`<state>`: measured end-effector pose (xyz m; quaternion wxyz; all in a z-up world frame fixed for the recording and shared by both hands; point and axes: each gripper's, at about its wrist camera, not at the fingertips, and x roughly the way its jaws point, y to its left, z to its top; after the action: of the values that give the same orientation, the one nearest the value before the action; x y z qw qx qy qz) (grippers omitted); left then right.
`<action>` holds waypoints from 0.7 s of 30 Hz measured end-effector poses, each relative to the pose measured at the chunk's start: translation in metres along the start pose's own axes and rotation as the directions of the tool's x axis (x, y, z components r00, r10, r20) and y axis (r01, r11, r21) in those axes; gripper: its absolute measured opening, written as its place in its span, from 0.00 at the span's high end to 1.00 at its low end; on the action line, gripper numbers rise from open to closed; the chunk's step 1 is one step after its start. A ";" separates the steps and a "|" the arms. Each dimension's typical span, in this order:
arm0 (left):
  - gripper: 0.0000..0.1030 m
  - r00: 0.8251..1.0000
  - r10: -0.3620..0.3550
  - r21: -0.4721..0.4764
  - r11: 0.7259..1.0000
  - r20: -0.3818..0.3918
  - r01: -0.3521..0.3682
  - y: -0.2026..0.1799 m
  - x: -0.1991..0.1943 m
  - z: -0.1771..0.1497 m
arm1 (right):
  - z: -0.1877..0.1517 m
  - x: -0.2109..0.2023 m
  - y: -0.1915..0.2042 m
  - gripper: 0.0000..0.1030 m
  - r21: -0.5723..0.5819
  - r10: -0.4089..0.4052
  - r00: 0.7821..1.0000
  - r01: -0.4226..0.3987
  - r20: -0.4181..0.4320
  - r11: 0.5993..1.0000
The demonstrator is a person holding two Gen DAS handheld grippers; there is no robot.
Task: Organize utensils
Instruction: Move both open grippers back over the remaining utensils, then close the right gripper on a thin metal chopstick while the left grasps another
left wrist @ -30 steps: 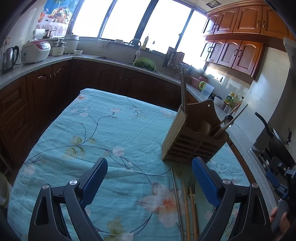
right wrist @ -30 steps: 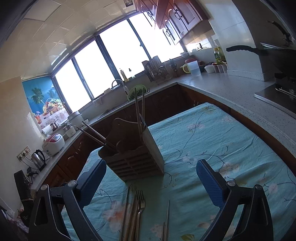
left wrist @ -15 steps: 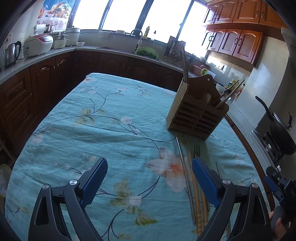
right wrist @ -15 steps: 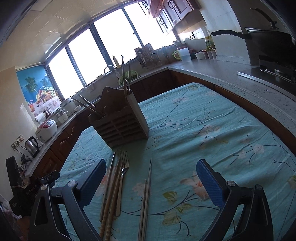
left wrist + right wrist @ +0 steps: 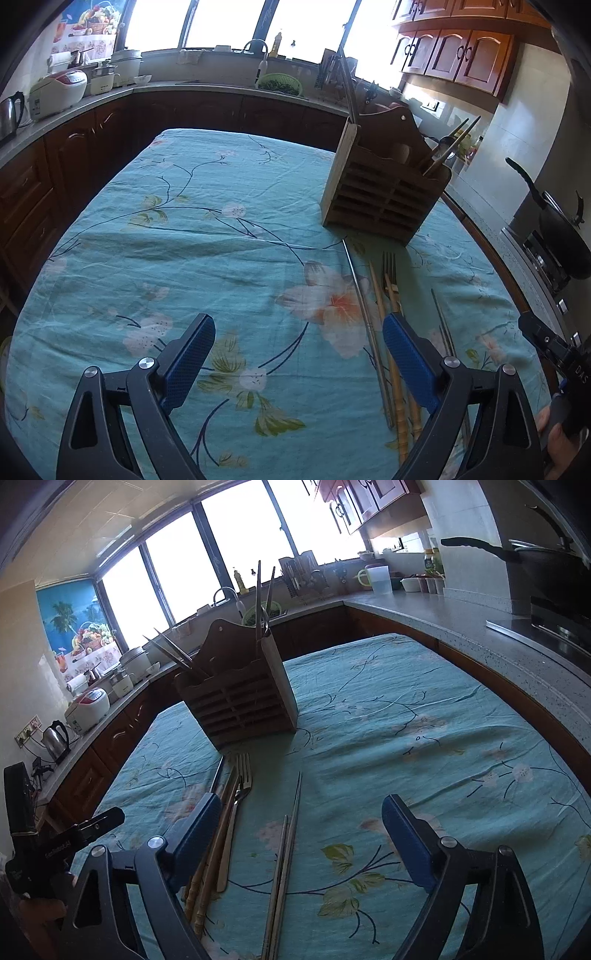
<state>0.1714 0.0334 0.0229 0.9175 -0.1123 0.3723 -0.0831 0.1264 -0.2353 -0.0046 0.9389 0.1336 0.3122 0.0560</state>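
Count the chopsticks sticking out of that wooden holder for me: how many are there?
4. An upright pair stands at one end of the wooden holder; a leaning pair slants out of the opposite end. Shorter ones may be hidden inside.

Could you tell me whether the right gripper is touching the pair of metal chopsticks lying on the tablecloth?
Apart. In the right wrist view the right gripper, its jaws closing, straddles the metal chopsticks, with tablecloth showing between both pads and the pair.

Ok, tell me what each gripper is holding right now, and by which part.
Nothing is held. The left gripper is open over the tablecloth. The right gripper jaws are closing, straddling the metal chopsticks without touching them.
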 end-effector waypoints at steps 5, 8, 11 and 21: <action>0.11 0.999 -0.014 0.020 1.000 -0.045 0.015 -0.009 0.020 0.004 | 0.001 0.016 -0.002 0.33 0.005 0.007 0.999 -0.007 -0.051 1.000; 0.13 0.998 -0.022 0.051 0.998 -0.065 0.025 -0.017 0.032 0.012 | 0.003 0.026 -0.001 0.40 0.000 0.008 0.997 -0.008 -0.075 1.000; 0.17 0.996 -0.011 0.081 0.997 -0.093 0.018 -0.025 0.048 0.023 | 0.006 0.036 0.001 0.44 -0.012 0.005 0.995 -0.007 -0.099 1.000; 0.38 0.987 0.016 0.149 0.989 -0.160 0.009 -0.042 0.111 0.057 | 0.015 0.076 0.005 0.55 -0.053 -0.013 0.984 0.003 -0.178 0.999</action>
<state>0.2874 -0.0250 0.0001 0.8904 -0.0357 0.4381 -0.1179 0.1960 -0.2193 -0.0354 0.9106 0.1021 0.3940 0.0722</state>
